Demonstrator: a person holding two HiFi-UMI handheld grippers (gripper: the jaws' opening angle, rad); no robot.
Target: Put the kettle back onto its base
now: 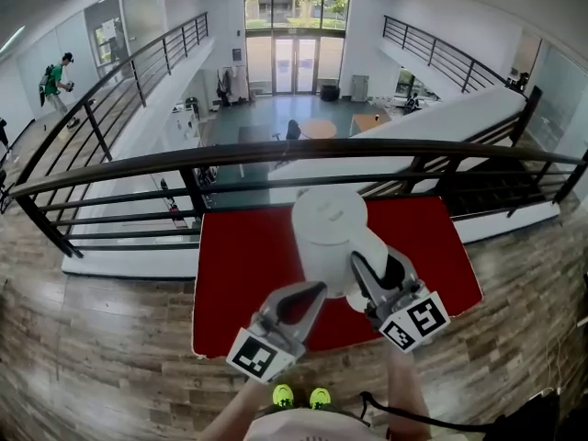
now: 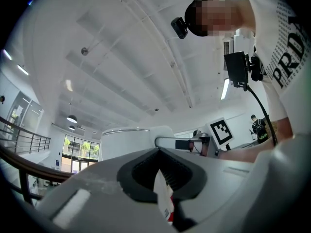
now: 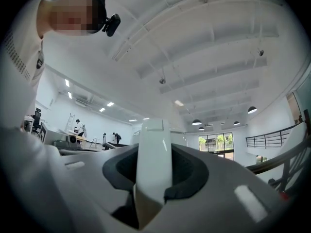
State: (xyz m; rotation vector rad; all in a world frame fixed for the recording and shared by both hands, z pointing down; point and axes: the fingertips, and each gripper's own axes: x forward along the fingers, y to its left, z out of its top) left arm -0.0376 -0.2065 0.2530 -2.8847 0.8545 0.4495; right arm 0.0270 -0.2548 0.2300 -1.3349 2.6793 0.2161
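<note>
Kettle [image 1: 328,225]: white plastic, smooth, semi-gloss. Table cover [image 1: 241,274]: red, matt, looks like cloth/felt. Floor [image 1: 101,347]: wood planks, slight sheen. Railing [image 1: 276,153]: dark metal, smooth. Left gripper [image 1: 310,292] & right gripper [image 1: 375,269]: grey matt plastic shells, black rubbery pads [image 3: 192,176]. Marker cube [image 1: 415,321]: matt b/w print.

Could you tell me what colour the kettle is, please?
The kettle is white; the head view shows it best.

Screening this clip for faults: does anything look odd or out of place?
The white plastic kettle hangs upright in the right claw above the red tabletop, yet no base shows there; the kettle may hide it.
</note>
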